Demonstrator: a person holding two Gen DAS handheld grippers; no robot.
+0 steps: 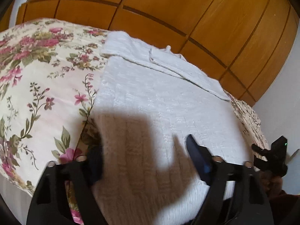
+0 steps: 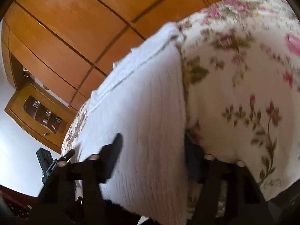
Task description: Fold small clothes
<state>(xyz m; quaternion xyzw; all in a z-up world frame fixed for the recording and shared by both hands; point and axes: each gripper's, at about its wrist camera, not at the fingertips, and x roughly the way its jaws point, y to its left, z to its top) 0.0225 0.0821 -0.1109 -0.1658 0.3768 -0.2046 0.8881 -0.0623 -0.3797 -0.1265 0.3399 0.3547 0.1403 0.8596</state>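
Left wrist view: left gripper [image 1: 144,159] jaws apart, straddling the near edge of the white knit [image 1: 165,108]; pads not visibly pressing it. Right gripper [image 2: 155,153] likewise apart, near hem between its fingers. Both likely set at the near corners to lift and fold away. Knit lies flat on the floral bedspread [image 1: 37,75], far edge already doubled over, wardrobe [image 1: 168,9] beyond.
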